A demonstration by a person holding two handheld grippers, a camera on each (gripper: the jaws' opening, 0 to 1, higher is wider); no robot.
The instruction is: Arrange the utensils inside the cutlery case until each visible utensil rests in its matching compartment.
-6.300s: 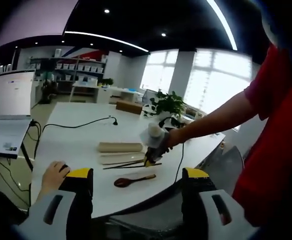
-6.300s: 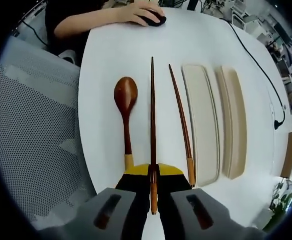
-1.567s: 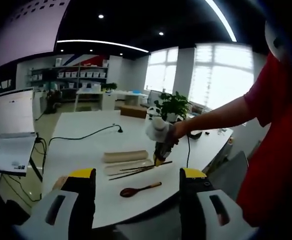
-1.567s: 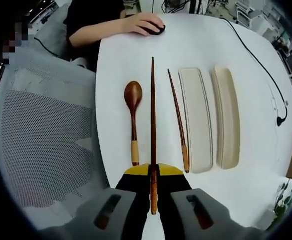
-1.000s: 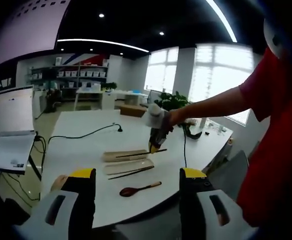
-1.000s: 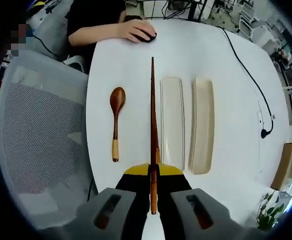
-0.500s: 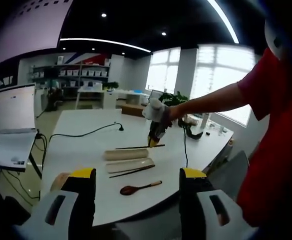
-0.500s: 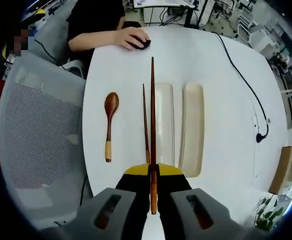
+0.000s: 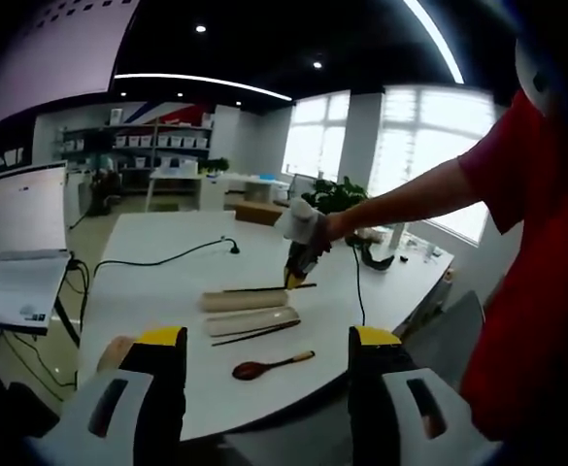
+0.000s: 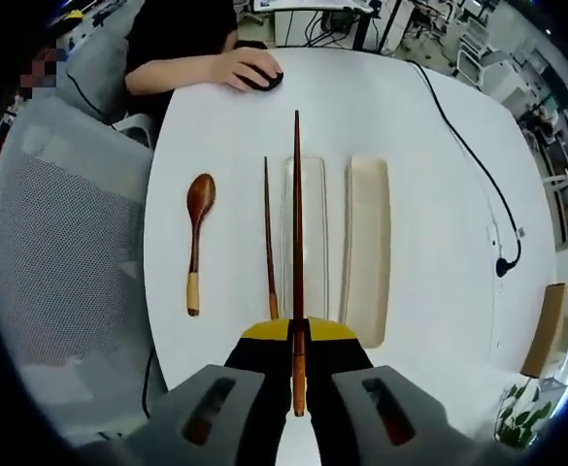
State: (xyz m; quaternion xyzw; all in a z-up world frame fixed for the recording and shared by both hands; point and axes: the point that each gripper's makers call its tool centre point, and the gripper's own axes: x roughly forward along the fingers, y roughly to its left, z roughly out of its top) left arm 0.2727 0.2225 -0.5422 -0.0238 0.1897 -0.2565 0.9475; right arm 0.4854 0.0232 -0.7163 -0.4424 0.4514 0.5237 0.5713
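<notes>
My right gripper (image 10: 296, 335) is closed tight on the thick end of a dark wooden chopstick (image 10: 296, 233), which runs straight out from between the jaws and hangs in the air above the white surface (image 10: 429, 146). Below it lie the two cream halves of the cutlery case (image 10: 368, 248), side by side and long-ways. The chopstick I hold lines up over the half (image 10: 313, 223) nearer the other utensils. Just beside that half, on the bare surface, lies the second chopstick (image 10: 268, 233), and further out the wooden spoon (image 10: 197, 233) with its pale handle tip. At the far edge of the surface another person's hand (image 10: 248, 66) rests on a mouse.

My left gripper (image 9: 264, 342) hangs well back from the surface with its jaws wide apart and nothing between them. From there I see my right gripper (image 9: 298, 252) carrying the chopstick above the case (image 9: 245, 299), with the spoon (image 9: 269, 364) nearest to me.
</notes>
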